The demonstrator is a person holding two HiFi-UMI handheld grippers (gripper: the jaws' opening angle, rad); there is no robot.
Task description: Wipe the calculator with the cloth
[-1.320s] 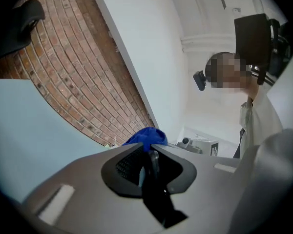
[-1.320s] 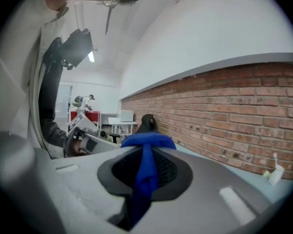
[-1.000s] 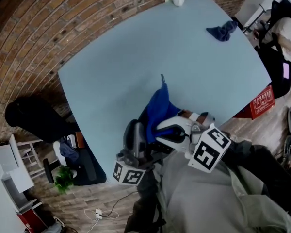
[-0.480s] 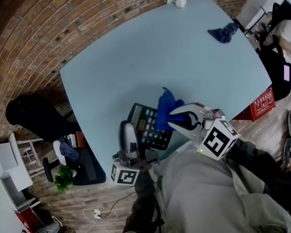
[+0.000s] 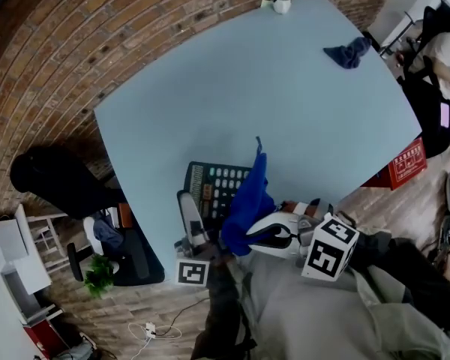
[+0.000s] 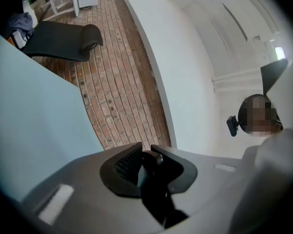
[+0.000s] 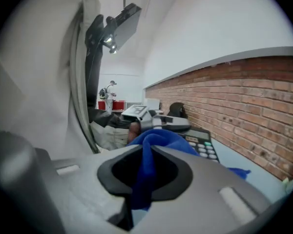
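Keys in pale rows, with a few coloured ones among them, cover the face of the black rectangular desk calculator (image 5: 221, 186). A light display strip runs along its left end in the head view. The calculator sits at the near edge of the pale blue table (image 5: 210, 81), right in front of the person. Its right part is hidden under the bright blue cloth (image 5: 247, 201). Whether it lies flat or is tipped up cannot be told.

The cloth hangs in a bunched fold with one thin corner sticking up over the keys. The grey right gripper (image 5: 240, 237) pinches it. In the right gripper view the blue fabric (image 7: 146, 174) is pressed between the two dark pads and spills out in front of them. Beyond it, the calculator's (image 7: 202, 143) keypad shows against a red brick wall (image 7: 254, 96).

The grey left gripper (image 5: 184, 199) reaches to the calculator's left edge. In its own view the left gripper (image 6: 145, 152) has its jaws drawn nearly together on a thin dark piece. By its place in the head view, that piece is the calculator's rim.

Far across the table, a second, darker blue cloth (image 5: 347, 53) lies crumpled near the right corner. A small white cup (image 5: 282, 1) with a spoon in it stands at the far edge.
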